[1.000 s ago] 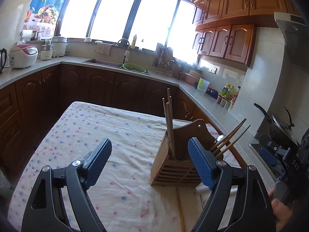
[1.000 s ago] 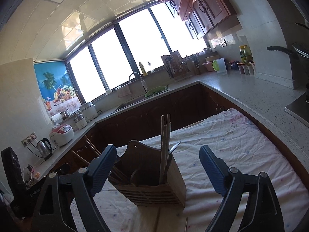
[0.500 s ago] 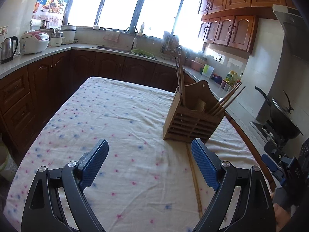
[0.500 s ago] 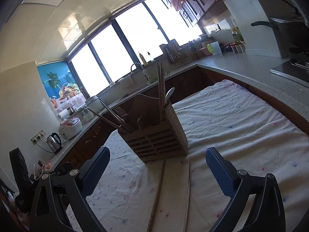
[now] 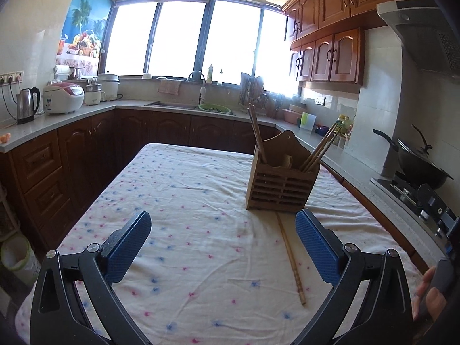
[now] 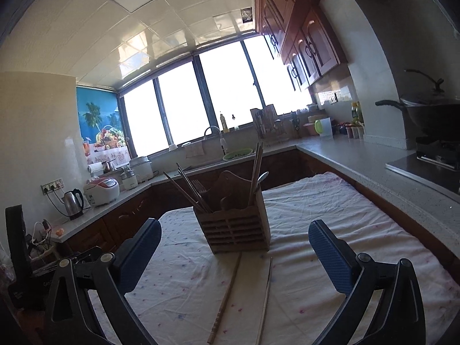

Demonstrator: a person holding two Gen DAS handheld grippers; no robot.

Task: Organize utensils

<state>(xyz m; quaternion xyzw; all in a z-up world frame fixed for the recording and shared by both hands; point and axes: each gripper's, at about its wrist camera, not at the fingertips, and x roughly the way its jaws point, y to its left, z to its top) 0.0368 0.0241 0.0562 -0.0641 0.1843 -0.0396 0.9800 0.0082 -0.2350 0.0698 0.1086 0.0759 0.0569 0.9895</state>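
A slatted wooden utensil holder [image 5: 280,184] stands on the cloth-covered table [image 5: 178,201], with chopsticks [image 5: 319,146] leaning out of it. In the right wrist view the holder [image 6: 235,227] also holds a fork and a spoon [image 6: 262,176]. One loose chopstick [image 5: 290,256] lies on the cloth in front of the holder in the left wrist view; the right wrist view shows two loose chopsticks [image 6: 227,290] [image 6: 266,293]. My left gripper [image 5: 222,244] is open and empty, short of the holder. My right gripper [image 6: 234,256] is open and empty above the loose chopsticks.
Kitchen counters wrap around the table, with a kettle [image 5: 27,105], a rice cooker [image 5: 63,97] and a sink [image 5: 172,104]. A wok [image 5: 419,164] sits on the stove at the right. A hand [image 5: 428,296] shows at the lower right.
Both grippers have pulled back from the holder, which now looks smaller and farther. The loose chopsticks on the cloth have come into view. Both grippers stay open.
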